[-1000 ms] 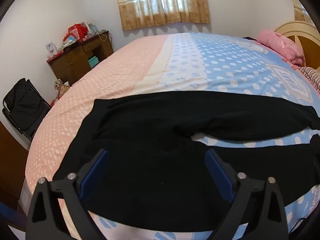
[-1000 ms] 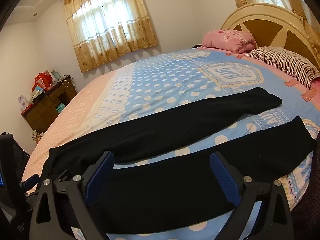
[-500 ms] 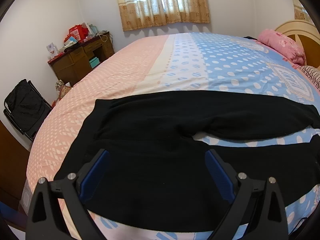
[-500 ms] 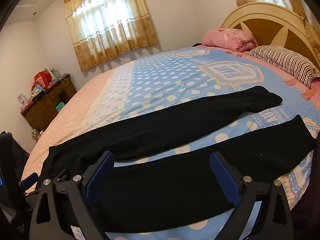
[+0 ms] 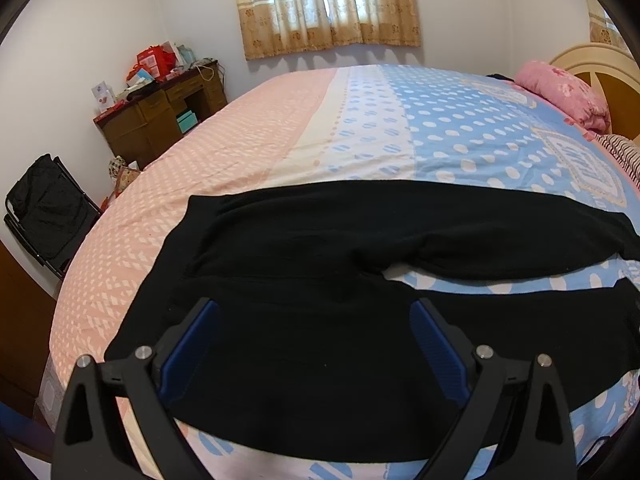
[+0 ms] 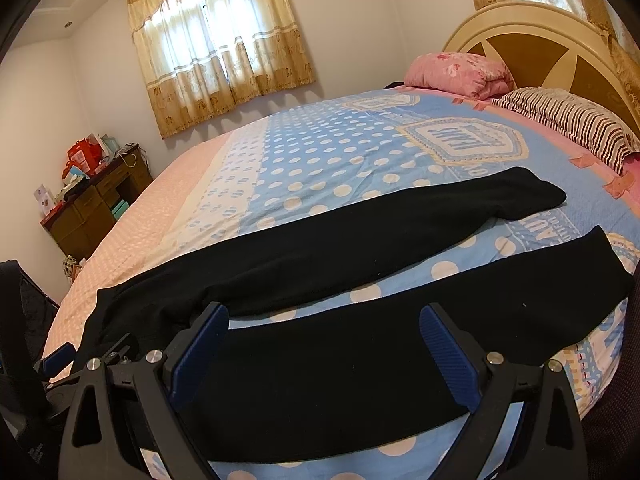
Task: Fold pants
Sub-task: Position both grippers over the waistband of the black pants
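Black pants (image 5: 320, 264) lie flat across the bed, waist to the left, both legs spread apart toward the right. My left gripper (image 5: 314, 312) is open and empty, held above the seat of the pants near the waist. My right gripper (image 6: 324, 320) is open and empty, held above the near leg (image 6: 400, 352). The far leg (image 6: 400, 224) ends near the striped pillow. The left gripper also shows at the left edge of the right wrist view (image 6: 60, 354).
The bed (image 5: 360, 120) has a pink and blue dotted cover. A pink pillow (image 6: 460, 74) and a striped pillow (image 6: 572, 124) lie by the headboard (image 6: 532, 40). A wooden desk (image 5: 160, 116) with clutter and a black folding chair (image 5: 44, 212) stand left of the bed.
Both grippers have shifted very slightly over the pants; the pants lie as before and both grippers stay open.
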### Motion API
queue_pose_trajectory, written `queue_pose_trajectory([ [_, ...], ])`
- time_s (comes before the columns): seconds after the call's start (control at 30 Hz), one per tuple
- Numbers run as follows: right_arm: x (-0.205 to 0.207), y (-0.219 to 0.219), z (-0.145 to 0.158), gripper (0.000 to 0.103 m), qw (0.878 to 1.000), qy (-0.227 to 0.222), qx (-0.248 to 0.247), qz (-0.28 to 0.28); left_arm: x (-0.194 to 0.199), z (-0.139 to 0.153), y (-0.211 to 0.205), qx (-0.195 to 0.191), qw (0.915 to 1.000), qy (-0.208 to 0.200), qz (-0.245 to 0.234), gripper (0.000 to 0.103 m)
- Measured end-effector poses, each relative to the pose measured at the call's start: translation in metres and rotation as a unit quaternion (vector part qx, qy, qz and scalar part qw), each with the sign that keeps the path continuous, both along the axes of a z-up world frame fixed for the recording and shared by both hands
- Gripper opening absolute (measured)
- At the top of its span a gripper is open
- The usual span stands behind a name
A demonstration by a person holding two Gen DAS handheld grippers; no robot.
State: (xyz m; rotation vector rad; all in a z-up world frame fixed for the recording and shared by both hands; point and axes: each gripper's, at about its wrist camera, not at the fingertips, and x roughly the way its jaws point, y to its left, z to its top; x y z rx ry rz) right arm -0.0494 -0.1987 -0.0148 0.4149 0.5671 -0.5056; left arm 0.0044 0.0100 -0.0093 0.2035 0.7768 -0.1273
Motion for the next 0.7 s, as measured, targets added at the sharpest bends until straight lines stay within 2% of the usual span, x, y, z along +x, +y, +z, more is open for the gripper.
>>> queue_pose_trajectory([
  [0.7, 0.0015, -0.0009, -0.0054, 0.098, 1.0, 0.003, 0.006, 0.001, -0.0003, 0.0, -0.0013, -0.002, 1.0, 0.002, -0.001, 0.099],
])
